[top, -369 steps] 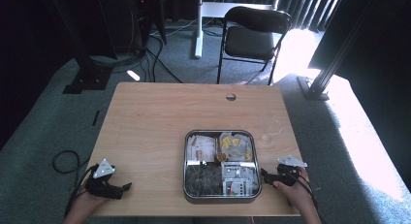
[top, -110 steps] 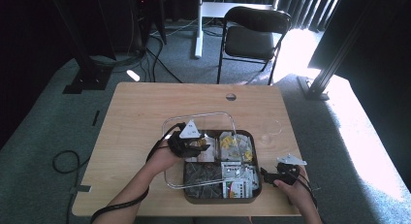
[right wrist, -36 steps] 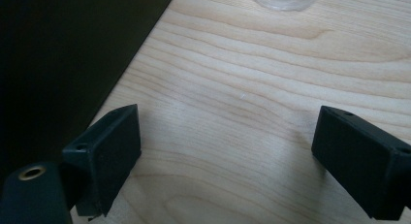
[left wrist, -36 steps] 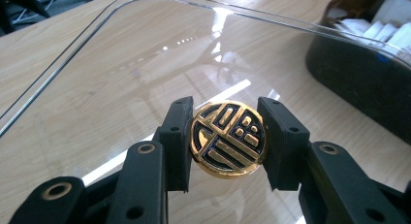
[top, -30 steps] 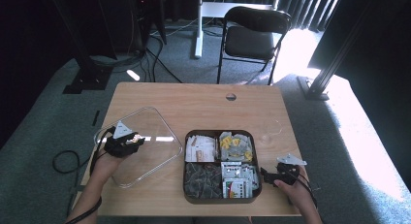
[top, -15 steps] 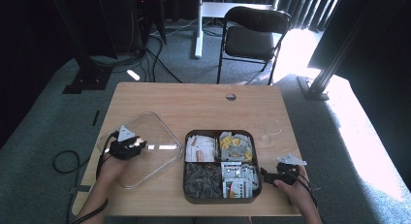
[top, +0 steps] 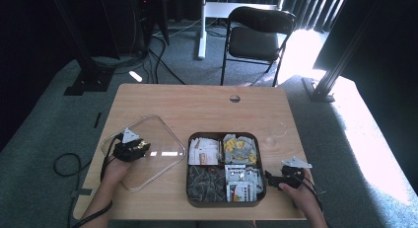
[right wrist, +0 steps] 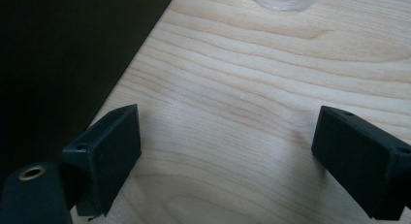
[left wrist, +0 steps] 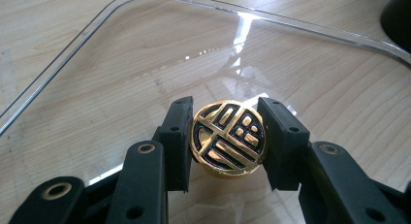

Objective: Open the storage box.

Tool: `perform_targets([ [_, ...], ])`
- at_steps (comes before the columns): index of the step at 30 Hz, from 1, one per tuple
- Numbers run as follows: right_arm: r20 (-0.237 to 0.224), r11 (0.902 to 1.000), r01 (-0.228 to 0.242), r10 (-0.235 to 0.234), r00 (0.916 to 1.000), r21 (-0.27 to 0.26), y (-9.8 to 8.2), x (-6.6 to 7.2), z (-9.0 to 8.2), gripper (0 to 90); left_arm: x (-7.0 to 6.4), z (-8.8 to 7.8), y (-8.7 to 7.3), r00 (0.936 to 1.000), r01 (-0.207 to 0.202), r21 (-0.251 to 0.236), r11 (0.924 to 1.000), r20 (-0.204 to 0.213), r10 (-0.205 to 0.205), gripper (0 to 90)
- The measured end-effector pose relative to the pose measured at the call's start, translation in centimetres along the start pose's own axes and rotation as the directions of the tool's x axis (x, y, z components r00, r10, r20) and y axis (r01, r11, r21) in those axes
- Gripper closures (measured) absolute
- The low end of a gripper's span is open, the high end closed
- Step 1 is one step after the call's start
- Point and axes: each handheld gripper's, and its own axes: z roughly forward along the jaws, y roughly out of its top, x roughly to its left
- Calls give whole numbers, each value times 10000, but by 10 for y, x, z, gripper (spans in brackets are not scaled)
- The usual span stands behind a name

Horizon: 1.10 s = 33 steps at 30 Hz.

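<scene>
A: Now, where has the clear lid (top: 148,151) ended up?

B: Flat on the table (top: 197,102), near its left edge, just beside the dark divided tray (top: 190,193) that sits toward the front edge. The lid's right corner comes close to the tray's left wall; whether they touch I cannot tell.

A: And the left gripper (top: 140,146)?

B: It is over the middle of the lid. In the left gripper view its two black jaws are closed on the gold knob (left wrist: 228,139), a round button with a black pattern at the lid's centre. One pad (left wrist: 179,132) presses each side of it, so the knob fills the gap.

A: Is the lid lifted at all?

B: I can't say for sure. The wood grain shows straight through the plastic and the rim looks down on the board.

A: What about the right gripper (top: 270,177)?

B: It rests near the front right corner of the table, just beside the tray's right wall, in the person's right hand (top: 300,193). Its jaws stand wide apart with bare wood between them, holding nothing.

A: What's in the tray?

B: Four compartments of small packets: white and yellow ones at the back, dark ones front left, printed ones front right.
</scene>
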Motion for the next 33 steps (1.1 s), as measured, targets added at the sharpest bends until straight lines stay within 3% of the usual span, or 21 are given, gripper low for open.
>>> perform_targets([
  [20,3,10000,3,-3,10000,-2,0,0,0,99,5,5,-4,9973,509,-89,9987,528,-504,578],
  [25,2,10000,2,-2,10000,-1,0,0,0,99,7,-2,0,9971,618,-340,9975,464,-602,414],
  [31,1,10000,1,-1,10000,-1,0,0,0,99,4,-14,4,9959,696,-572,9959,613,-660,329],
  [33,3,10000,3,-3,10000,-3,0,0,0,99,4,-16,4,9933,828,-560,9950,860,-779,322],
])
